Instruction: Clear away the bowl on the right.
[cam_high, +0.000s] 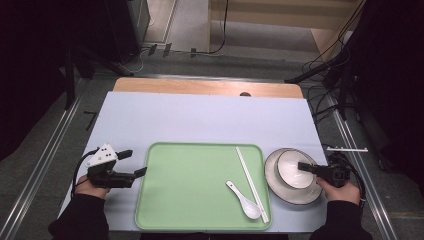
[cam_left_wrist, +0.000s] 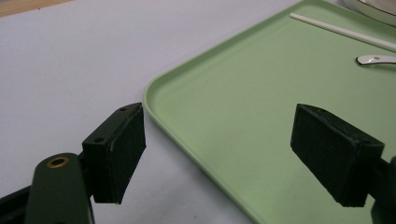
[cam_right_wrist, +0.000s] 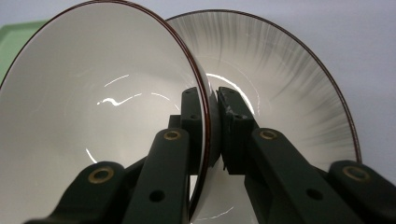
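A flat green plastic tray (cam_high: 190, 190) is set at the worktop's near edge; white chopsticks (cam_high: 251, 183) and a white ceramic spoon (cam_high: 243, 199) are laid on it.

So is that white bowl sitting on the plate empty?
Empty: the bowl shows a bare white inside; the right tongs pinch its rim over the plate.
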